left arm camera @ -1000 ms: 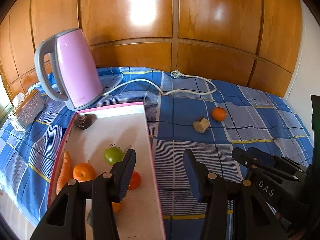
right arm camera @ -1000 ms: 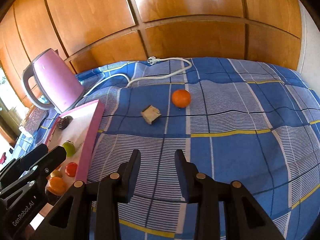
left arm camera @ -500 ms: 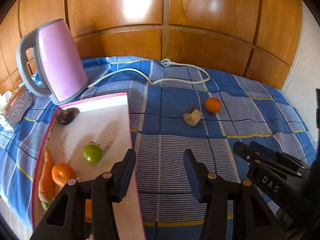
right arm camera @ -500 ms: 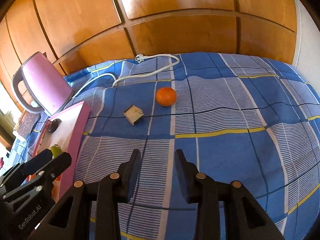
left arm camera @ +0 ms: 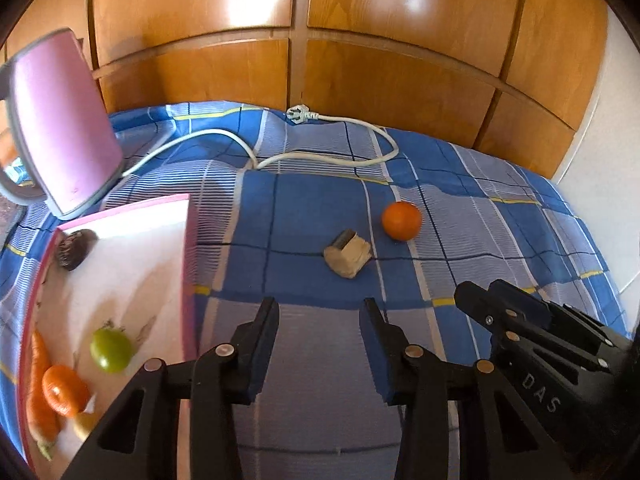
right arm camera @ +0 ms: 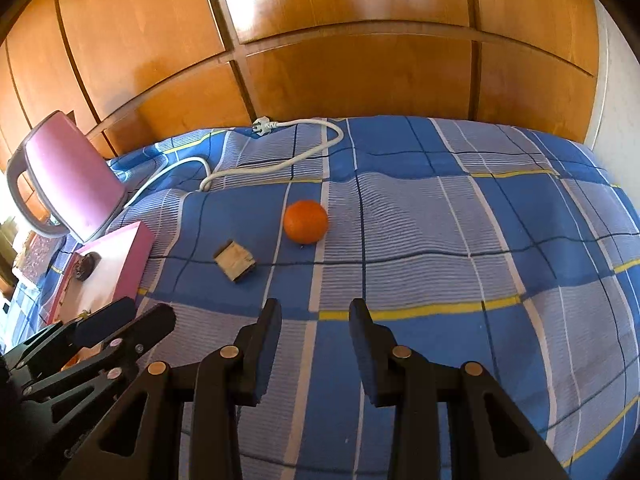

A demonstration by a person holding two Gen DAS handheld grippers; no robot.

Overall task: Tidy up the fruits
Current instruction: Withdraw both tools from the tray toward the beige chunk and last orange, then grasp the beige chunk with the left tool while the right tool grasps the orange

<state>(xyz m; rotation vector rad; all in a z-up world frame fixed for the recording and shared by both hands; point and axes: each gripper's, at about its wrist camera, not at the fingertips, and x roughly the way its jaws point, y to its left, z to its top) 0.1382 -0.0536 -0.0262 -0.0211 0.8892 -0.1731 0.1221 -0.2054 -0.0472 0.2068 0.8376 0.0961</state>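
Observation:
An orange (left arm camera: 401, 220) (right arm camera: 306, 221) lies alone on the blue checked cloth, ahead of both grippers. A pink-rimmed white tray (left arm camera: 128, 240) (right arm camera: 120, 256) at the left holds a green tomato (left arm camera: 111, 349), an orange fruit (left arm camera: 64, 390), a carrot (left arm camera: 40, 392) and a dark round fruit (left arm camera: 72, 249). My left gripper (left arm camera: 319, 312) is open and empty, just right of the tray. My right gripper (right arm camera: 313, 312) is open and empty, short of the orange. Each gripper shows in the other's view, the right one (left arm camera: 480, 296) and the left one (right arm camera: 132, 316).
A small beige block (left arm camera: 347, 258) (right arm camera: 235, 261) lies left of the orange. A pink kettle (left arm camera: 56, 128) (right arm camera: 68, 176) stands at the back left, its white cord (left arm camera: 320, 156) (right arm camera: 288, 160) looping across the cloth. Wooden panels close the back.
Both grippers have moved forward and to the right over the cloth, toward the orange. The tray has slid to the left in both views. Jaws stay open.

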